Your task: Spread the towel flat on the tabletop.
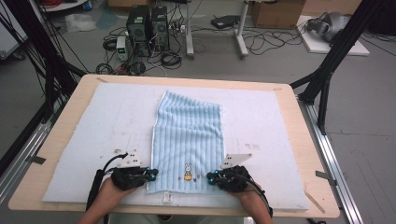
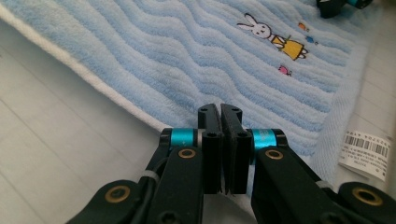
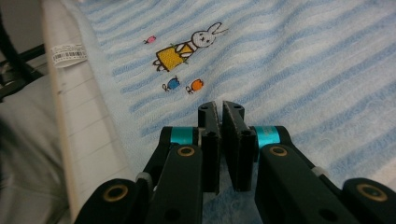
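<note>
A pale blue striped towel (image 1: pixel 187 135) lies flat on a light blue mat (image 1: pixel 88 154) covering the wooden tabletop (image 1: pixel 308 158), with an embroidered rabbit (image 2: pixel 273 36) in a yellow dress near its near edge and a white barcode tag (image 2: pixel 368 150) whose print is too small to read. The left claw (image 1: pixel 150 173) sits at the towel's near left corner, its jaws pressed together over the white-trimmed edge, though whether cloth is pinched between them cannot be told. The right claw (image 1: pixel 211 176) sits at the near right corner, jaws nearly closed with a thin gap, over the towel.
</note>
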The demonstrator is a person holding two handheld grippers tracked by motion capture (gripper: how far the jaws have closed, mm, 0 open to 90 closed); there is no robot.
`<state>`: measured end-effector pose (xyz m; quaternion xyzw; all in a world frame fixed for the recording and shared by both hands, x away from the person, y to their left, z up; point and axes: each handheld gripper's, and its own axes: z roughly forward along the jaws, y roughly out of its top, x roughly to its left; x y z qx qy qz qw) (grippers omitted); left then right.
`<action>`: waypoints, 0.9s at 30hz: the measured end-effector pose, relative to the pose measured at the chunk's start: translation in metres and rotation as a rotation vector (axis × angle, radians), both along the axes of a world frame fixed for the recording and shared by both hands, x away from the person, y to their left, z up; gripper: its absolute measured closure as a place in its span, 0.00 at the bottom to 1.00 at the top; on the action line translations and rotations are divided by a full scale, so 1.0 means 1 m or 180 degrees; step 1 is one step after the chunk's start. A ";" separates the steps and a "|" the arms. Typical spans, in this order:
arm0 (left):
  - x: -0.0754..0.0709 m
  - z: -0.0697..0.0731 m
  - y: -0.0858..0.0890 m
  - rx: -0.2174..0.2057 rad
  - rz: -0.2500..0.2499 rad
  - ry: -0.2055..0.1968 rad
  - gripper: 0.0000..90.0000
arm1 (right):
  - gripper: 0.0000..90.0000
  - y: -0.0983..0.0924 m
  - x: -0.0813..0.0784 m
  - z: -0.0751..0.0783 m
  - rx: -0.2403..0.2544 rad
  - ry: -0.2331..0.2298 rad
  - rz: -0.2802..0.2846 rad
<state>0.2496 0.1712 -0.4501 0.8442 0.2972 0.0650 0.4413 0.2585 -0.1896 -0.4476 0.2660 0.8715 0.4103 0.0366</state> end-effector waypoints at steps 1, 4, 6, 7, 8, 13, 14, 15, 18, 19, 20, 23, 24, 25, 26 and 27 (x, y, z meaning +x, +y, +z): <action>-0.004 0.000 0.001 -0.0005 -0.0018 -0.0001 0.96 | 0.95 0.000 -0.002 0.000 0.0010 0.0033 0.0059; -0.014 0.000 0.003 -0.0006 -0.0069 -0.0006 0.96 | 0.95 0.000 -0.010 0.000 0.0040 0.0093 0.0191; -0.020 0.000 0.004 0.0022 -0.0128 -0.0012 0.96 | 0.95 0.000 -0.017 0.000 0.0038 0.0128 0.0265; -0.022 0.001 0.004 0.0029 -0.0159 -0.0015 0.96 | 0.95 0.000 -0.021 0.000 0.0030 0.0137 0.0305; -0.024 0.001 0.005 0.0018 -0.0188 -0.0006 0.96 | 0.94 -0.001 -0.026 0.001 0.0029 0.0140 0.0343; -0.025 0.003 0.006 -0.0104 -0.0043 -0.0053 0.78 | 0.79 -0.009 -0.035 0.004 0.0114 0.0064 0.0241; -0.022 0.004 0.007 -0.0172 0.0052 -0.0087 0.72 | 0.77 -0.012 -0.032 0.005 0.0181 0.0032 0.0147; -0.020 0.005 0.008 -0.0239 0.0141 -0.0121 0.69 | 0.76 -0.014 -0.030 0.007 0.0245 0.0001 0.0043; -0.009 0.011 0.012 -0.0364 0.0376 -0.0224 0.66 | 0.75 -0.017 -0.021 0.008 0.0242 -0.0142 -0.0213; -0.004 0.012 0.012 -0.0392 0.0446 -0.0255 0.65 | 0.75 -0.016 -0.018 0.008 0.0216 -0.0159 -0.0267; 0.000 0.014 0.013 -0.0407 0.0508 -0.0271 0.65 | 0.76 -0.014 -0.015 0.007 0.0193 -0.0171 -0.0298; 0.016 0.014 0.011 -0.0405 0.0585 -0.0276 0.65 | 0.77 -0.004 -0.010 0.005 0.0175 -0.0149 -0.0255; 0.021 0.013 0.009 -0.0381 0.0593 -0.0257 0.65 | 0.77 0.000 -0.009 0.004 0.0164 -0.0146 -0.0218; 0.027 0.011 0.006 -0.0359 0.0602 -0.0230 0.64 | 0.78 0.005 -0.008 0.003 0.0142 -0.0136 -0.0172; 0.032 0.009 0.004 -0.0321 0.0608 -0.0204 0.64 | 0.79 0.010 -0.008 0.002 0.0088 -0.0139 -0.0133; 0.036 0.007 0.001 -0.0283 0.0609 -0.0176 0.64 | 0.80 0.014 -0.007 0.000 -0.0002 -0.0151 -0.0106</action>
